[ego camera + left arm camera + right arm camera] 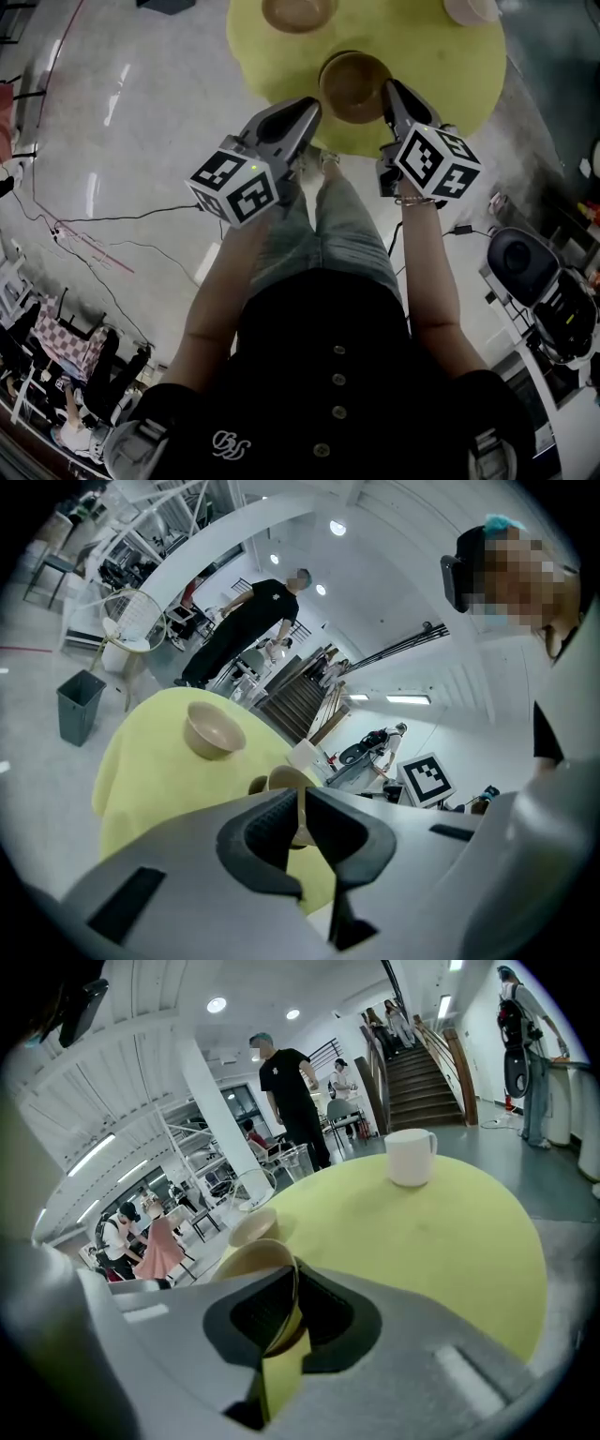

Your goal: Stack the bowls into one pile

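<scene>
A brown bowl hangs over the near edge of the round yellow table. My left gripper pinches its left rim and my right gripper its right rim. In the left gripper view the jaws stand nearly together with the bowl's thin wall between them. In the right gripper view the bowl is clamped by its wall in my right gripper. A second, beige bowl sits upright farther back on the table.
A white mug stands at the table's far right. Cables run over the floor on the left, and a grey bin stands beyond the table. A black machine is to my right. People stand in the background.
</scene>
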The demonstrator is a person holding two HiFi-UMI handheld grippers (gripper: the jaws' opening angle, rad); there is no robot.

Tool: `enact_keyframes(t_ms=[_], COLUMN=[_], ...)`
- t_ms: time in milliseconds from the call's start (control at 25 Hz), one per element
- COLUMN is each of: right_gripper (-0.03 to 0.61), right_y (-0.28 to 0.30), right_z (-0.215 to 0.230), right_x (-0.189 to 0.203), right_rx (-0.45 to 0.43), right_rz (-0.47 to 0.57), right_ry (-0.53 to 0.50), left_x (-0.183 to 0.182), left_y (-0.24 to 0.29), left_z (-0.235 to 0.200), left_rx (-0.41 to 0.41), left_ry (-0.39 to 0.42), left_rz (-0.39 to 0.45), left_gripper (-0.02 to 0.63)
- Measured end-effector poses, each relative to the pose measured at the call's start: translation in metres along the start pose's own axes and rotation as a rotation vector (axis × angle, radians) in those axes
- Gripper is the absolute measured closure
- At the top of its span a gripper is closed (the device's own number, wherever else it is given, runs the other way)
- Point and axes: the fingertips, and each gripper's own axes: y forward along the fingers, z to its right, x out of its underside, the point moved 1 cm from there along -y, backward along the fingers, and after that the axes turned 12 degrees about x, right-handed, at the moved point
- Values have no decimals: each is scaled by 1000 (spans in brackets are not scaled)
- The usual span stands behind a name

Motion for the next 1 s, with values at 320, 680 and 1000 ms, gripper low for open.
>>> enact_keyframes(t_ms=[320, 680, 1000], right_gripper=[560, 552, 499], right_y=[18, 46, 41], right_z=[2, 9, 7], right_x=[4, 8, 5], right_rx=[-7, -12, -44], right_rz=[-24, -73, -85], right_ry=[-67, -123, -141], left_x=[8, 8, -2], left_y=[12, 35, 40], left_z=[-11, -31, -28], left_rx=[-21, -30, -47], left_ry=[-26, -44, -29], left_rz=[10, -2, 9], left_gripper=[580, 580, 580])
